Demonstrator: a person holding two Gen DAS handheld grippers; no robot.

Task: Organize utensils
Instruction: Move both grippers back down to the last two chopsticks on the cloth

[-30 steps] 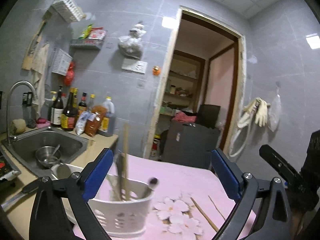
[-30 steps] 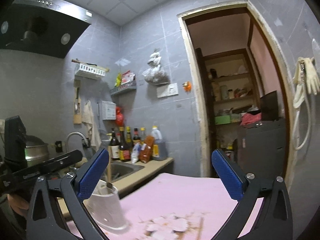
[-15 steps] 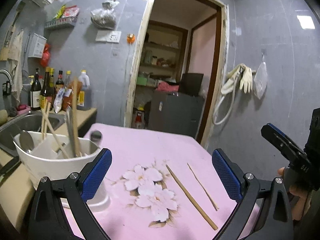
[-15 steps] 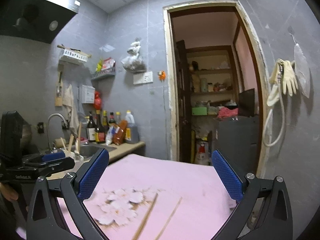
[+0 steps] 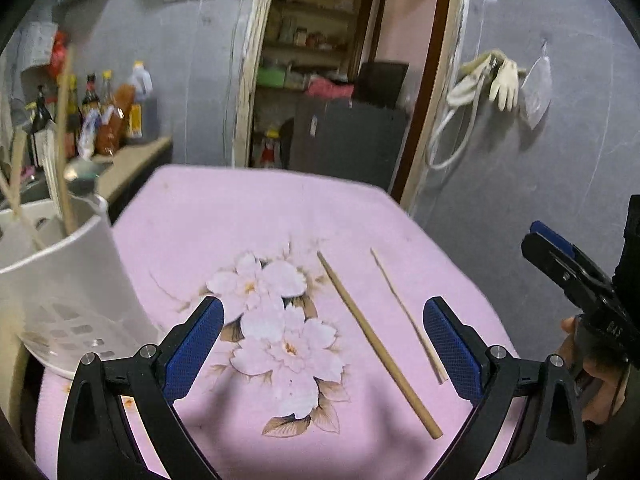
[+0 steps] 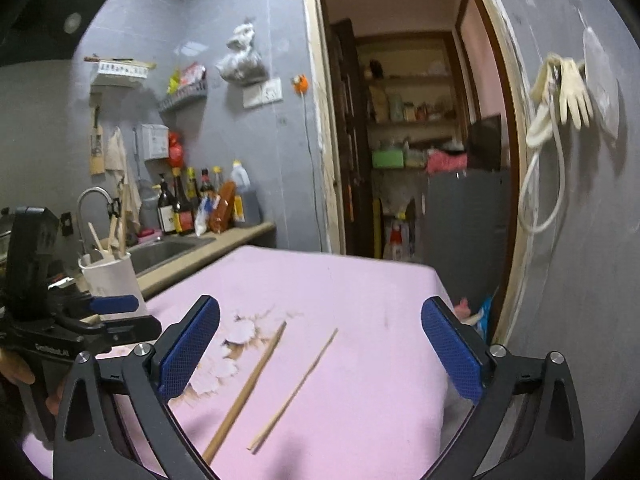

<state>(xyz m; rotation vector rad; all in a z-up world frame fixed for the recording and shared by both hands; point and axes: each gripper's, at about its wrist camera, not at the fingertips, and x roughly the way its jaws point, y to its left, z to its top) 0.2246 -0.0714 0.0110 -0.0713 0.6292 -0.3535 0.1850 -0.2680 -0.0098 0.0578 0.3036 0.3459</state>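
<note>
Pink flowered cloth (image 5: pixel 248 216) covers the counter; two wooden chopsticks (image 5: pixel 376 340) lie between both grippers' wide, empty jaws, the right gripper (image 6: pixel 320 354) closing. White utensil holder (image 5: pixel 64 280) stands left.

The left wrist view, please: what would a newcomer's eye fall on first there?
Most likely the two wooden chopsticks, lying loose and apart on the pink flowered tablecloth, just ahead of the open, empty left gripper. Next, the white utensil holder at the cloth's left edge, with chopsticks and a spoon standing in it. The right gripper, its empty jaws closing slightly, enters from the right.
</note>
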